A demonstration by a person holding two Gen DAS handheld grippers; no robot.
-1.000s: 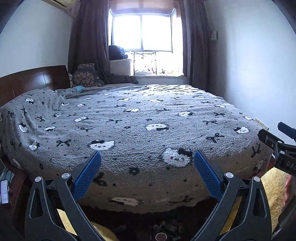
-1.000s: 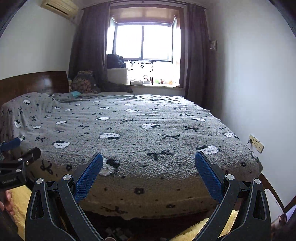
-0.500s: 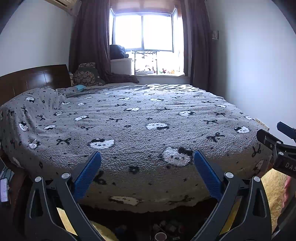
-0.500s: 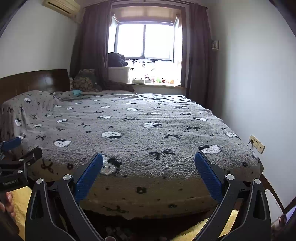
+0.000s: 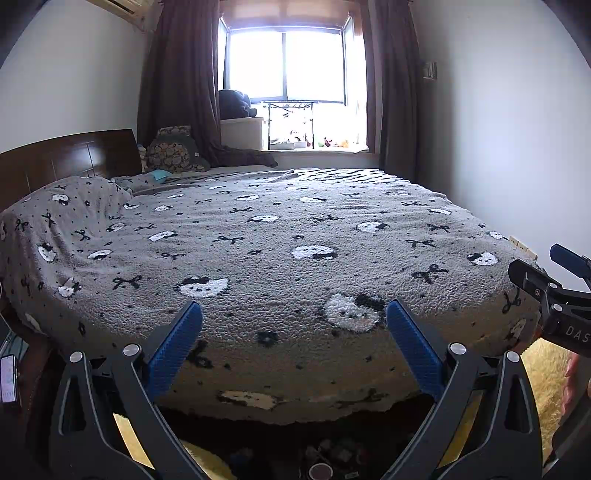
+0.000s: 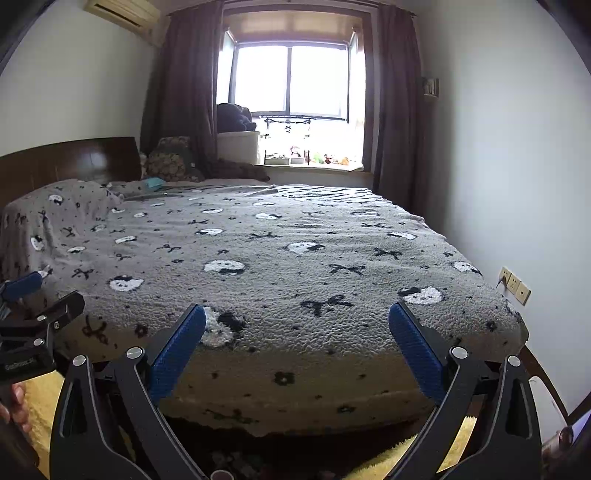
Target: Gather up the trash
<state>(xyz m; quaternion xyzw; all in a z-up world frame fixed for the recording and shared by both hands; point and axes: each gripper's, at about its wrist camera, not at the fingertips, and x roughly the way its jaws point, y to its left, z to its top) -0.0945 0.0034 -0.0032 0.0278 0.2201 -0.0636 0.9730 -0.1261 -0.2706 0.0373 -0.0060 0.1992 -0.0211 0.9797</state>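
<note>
Left wrist view: left claw (image 5: pixel 294 332) spread wide, nothing held.
Right claw (image 6: pixel 297 334): released too, empty.
Trash (image 5: pixel 325 463): small clutter on the floor under the bed edge, below both claws.
Bed (image 5: pixel 280 236): grey patterned blanket.
Window (image 5: pixel 288 66): bright, far wall.

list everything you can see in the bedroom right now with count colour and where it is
Blanket: one, grey with white cat faces and black bows, covering the bed.
Headboard: one, dark brown wood, left.
Curtains: two, dark brown, flanking the window.
Window: one, bright, far wall.
Air conditioner: one, cream, upper left wall.
Wall sockets: cream, right wall.
Rug: yellow, on the floor.
Small litter: several dim pieces, floor at the bed's foot.
Left gripper: black, blue pads, jaws open.
Right gripper: the same, open.
</note>
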